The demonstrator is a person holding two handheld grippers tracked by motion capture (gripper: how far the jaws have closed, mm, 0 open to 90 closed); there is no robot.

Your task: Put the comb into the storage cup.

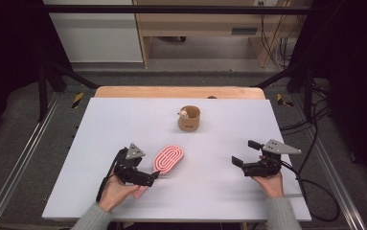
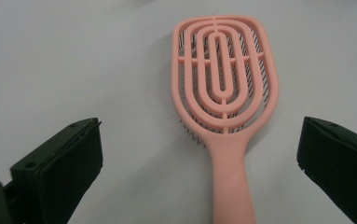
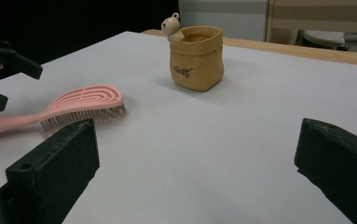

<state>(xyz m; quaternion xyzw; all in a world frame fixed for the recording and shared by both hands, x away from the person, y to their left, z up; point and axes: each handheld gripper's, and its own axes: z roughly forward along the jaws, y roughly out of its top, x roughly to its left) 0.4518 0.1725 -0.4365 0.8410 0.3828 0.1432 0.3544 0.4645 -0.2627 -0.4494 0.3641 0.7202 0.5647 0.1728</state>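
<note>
A pink vented hairbrush [image 1: 168, 159] lies bristles down on the white table [image 1: 123, 120], its head pointing away from me. My left gripper [image 1: 151, 178] is open at the brush's near end. In the left gripper view the handle [image 2: 229, 186] runs down between the two spread jaws [image 2: 199, 126] without touching either. My right gripper [image 1: 245, 153] is open and holds nothing, hovering over bare table to the right. It faces the brush [image 3: 85, 105] and the tan pot [image 3: 196, 58]. The left gripper [image 3: 8, 84] appears at that view's left edge.
A tan bag-shaped pot [image 1: 189, 119] with a small bear figure [image 1: 183, 113] on its rim stands at the table's middle back. A wooden strip [image 1: 178, 92] borders the far edge. Black cables [image 1: 315, 187] trail off the right side.
</note>
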